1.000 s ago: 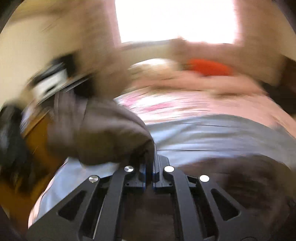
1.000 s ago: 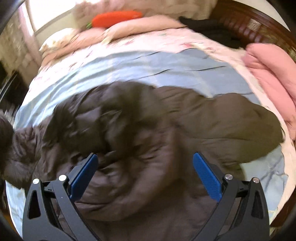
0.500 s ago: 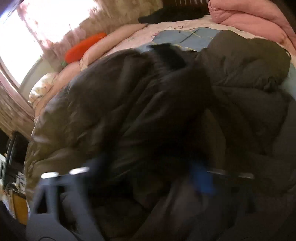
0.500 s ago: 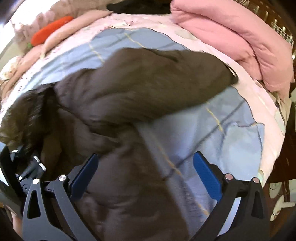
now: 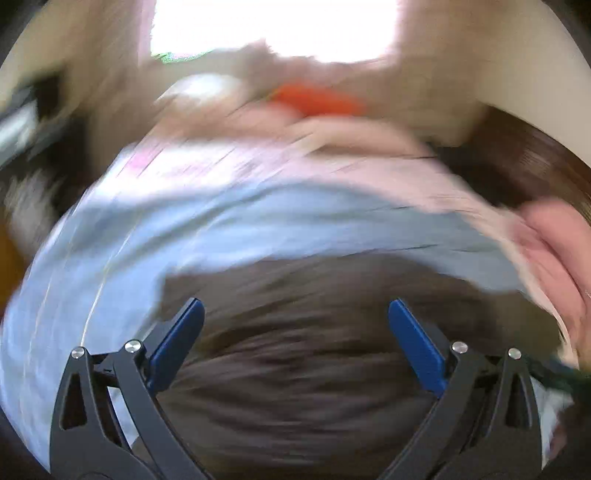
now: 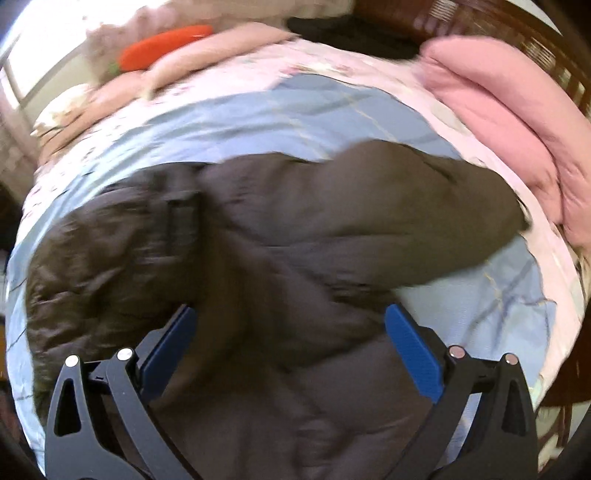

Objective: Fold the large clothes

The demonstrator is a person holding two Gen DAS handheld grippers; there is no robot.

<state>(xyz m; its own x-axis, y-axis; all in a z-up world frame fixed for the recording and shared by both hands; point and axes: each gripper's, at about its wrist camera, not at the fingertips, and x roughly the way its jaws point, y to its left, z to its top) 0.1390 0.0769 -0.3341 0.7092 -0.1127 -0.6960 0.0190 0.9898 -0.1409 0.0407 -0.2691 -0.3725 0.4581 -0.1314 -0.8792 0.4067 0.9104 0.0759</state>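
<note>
A large dark brown puffy jacket (image 6: 288,251) lies spread on the light blue bedspread (image 6: 258,114), one sleeve (image 6: 436,206) stretched toward the right. The right gripper (image 6: 290,321) hovers over the jacket's near part, its blue pads wide apart and open, with nothing pinched. In the blurred left wrist view the same jacket (image 5: 303,362) fills the lower middle. The left gripper (image 5: 295,314) stands open above it, and no cloth is caught between its fingers.
A folded pink quilt (image 6: 509,122) lies at the bed's right side. An orange carrot-shaped cushion (image 6: 162,48) and pink pillows rest at the far end under a bright window (image 5: 273,26). A dark wooden headboard (image 6: 543,48) stands at the far right.
The left gripper was shut on a fold of the brown jacket; now it is open and the jacket lies on the bed. The right wrist view swung right, then back over the jacket.
</note>
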